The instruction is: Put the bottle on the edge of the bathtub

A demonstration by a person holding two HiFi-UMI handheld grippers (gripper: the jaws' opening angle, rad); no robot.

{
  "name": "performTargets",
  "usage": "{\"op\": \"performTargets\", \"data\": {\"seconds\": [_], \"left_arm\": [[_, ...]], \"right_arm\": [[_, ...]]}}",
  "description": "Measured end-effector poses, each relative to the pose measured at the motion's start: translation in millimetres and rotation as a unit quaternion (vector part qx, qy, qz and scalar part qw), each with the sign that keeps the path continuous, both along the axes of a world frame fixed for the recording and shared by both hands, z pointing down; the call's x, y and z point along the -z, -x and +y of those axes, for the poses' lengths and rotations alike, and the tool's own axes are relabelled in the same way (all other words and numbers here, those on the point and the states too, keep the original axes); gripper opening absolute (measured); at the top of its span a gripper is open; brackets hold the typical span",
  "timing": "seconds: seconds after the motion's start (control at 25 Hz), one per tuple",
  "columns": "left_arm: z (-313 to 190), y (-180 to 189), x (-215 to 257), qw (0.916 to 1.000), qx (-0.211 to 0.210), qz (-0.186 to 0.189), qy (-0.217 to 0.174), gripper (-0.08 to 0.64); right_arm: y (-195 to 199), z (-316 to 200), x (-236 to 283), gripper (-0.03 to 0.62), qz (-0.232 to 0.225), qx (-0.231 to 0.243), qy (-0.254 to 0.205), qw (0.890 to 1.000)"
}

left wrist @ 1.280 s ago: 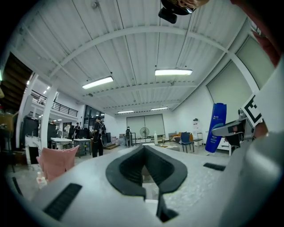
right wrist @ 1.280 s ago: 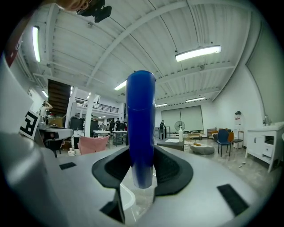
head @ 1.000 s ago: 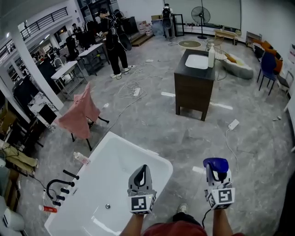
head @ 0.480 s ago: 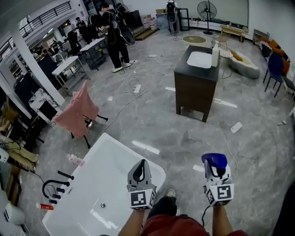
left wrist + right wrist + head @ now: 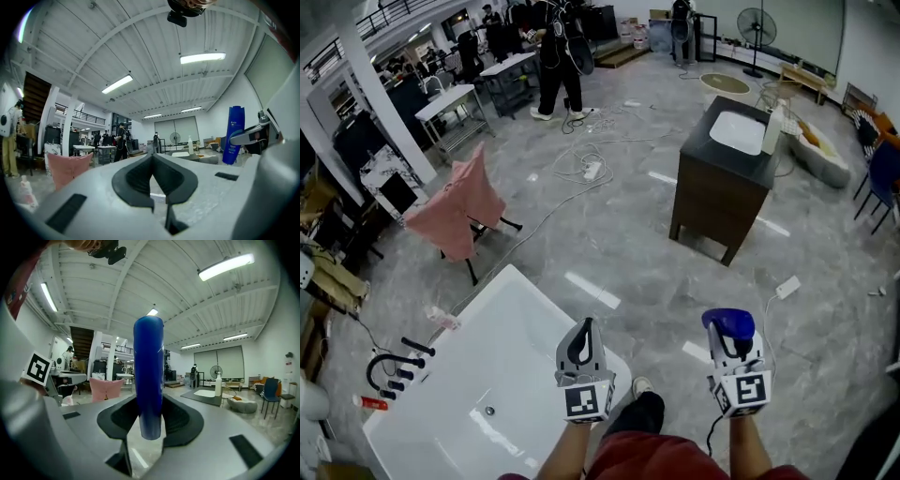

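Head view: right gripper point(image 5: 730, 339) fingers clamp the tall blue plastic bottle point(image 5: 728, 323) upright, the white bathtub's near edge point(image 5: 546, 289) lying leftward, by the closed, empty left gripper point(image 5: 583, 330).

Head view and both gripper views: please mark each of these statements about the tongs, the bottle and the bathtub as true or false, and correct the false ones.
1. The right tongs are closed on a blue bottle. True.
2. The blue bottle already stands on the edge of the bathtub. False: it is in the right tongs, over the floor to the right of the bathtub.
3. The left tongs are shut with nothing between them. True.
4. A green cloth lies inside the bathtub. False: the only cloth near it is a pink cloth, and it hangs outside the bathtub.
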State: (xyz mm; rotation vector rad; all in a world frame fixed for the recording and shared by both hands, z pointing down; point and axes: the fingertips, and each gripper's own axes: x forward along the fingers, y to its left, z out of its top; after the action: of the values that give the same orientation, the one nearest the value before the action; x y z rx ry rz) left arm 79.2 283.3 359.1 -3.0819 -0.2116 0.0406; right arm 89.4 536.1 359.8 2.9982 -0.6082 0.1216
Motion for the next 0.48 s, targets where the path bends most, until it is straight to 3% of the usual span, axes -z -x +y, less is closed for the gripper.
{"op": "performTargets", "data": {"seconds": [0.28,0.48], "left_arm": [[-65,-62,-4,0.9962,0.087,0.003,0.003,0.005],[-133,-86,2,0.987,0.161,0.01,-0.001,0.005]], "right_arm": [[-111,-77,-7,0.15,-0.021,0.094,0.008,0.995],[-173,-164,-11,0.15,-0.027,0.182,0.008,0.983]]}}
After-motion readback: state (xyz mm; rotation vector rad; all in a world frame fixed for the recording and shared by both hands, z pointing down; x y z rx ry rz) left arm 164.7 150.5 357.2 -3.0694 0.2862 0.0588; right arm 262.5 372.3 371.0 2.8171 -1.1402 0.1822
